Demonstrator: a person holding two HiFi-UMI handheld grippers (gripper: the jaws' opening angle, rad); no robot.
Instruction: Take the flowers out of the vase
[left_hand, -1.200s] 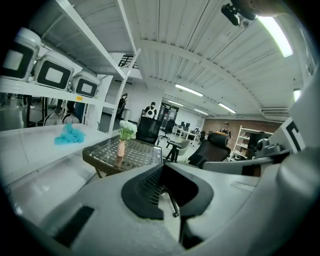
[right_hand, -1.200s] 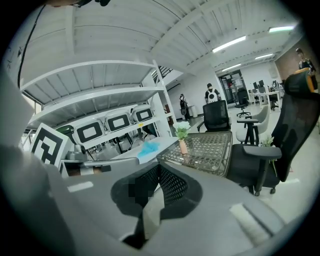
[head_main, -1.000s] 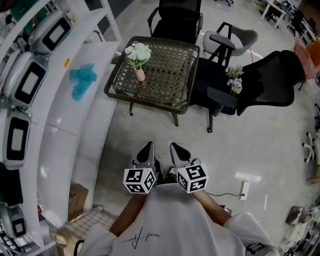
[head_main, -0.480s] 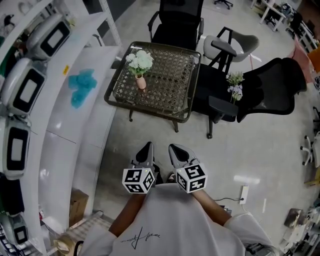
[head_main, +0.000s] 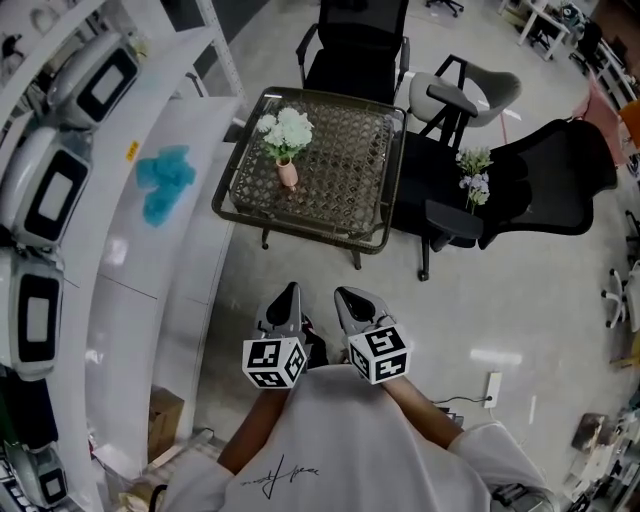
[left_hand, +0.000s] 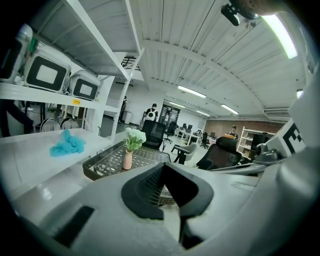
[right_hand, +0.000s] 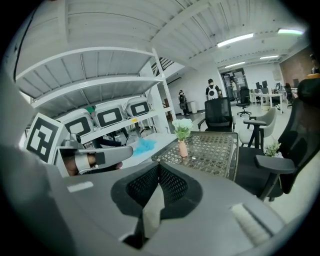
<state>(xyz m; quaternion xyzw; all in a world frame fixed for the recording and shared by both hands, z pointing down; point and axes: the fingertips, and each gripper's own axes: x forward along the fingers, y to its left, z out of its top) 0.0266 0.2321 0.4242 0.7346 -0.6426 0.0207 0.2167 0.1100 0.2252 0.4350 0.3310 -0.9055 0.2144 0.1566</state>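
Observation:
White flowers (head_main: 285, 130) stand in a small pink vase (head_main: 287, 173) on the left part of a wicker-topped table (head_main: 340, 190). My left gripper (head_main: 289, 293) and right gripper (head_main: 345, 297) are held side by side close to the person's body, well short of the table, over the floor. Both are shut with nothing between the jaws. In the left gripper view the vase (left_hand: 127, 159) and flowers (left_hand: 134, 137) lie ahead, left of my gripper (left_hand: 163, 164). In the right gripper view the vase (right_hand: 183, 148) stands beyond my gripper (right_hand: 158, 162).
A white counter (head_main: 150, 260) with a blue cloth (head_main: 165, 182) and shelves of machines runs along the left. Black office chairs (head_main: 530, 180) stand right of the table, one with a small flower bunch (head_main: 473, 172) on it. A power strip (head_main: 492, 381) lies on the floor.
Both grippers have moved forward together toward the table, which sits a little lower and nearer in the head view. Both stay shut.

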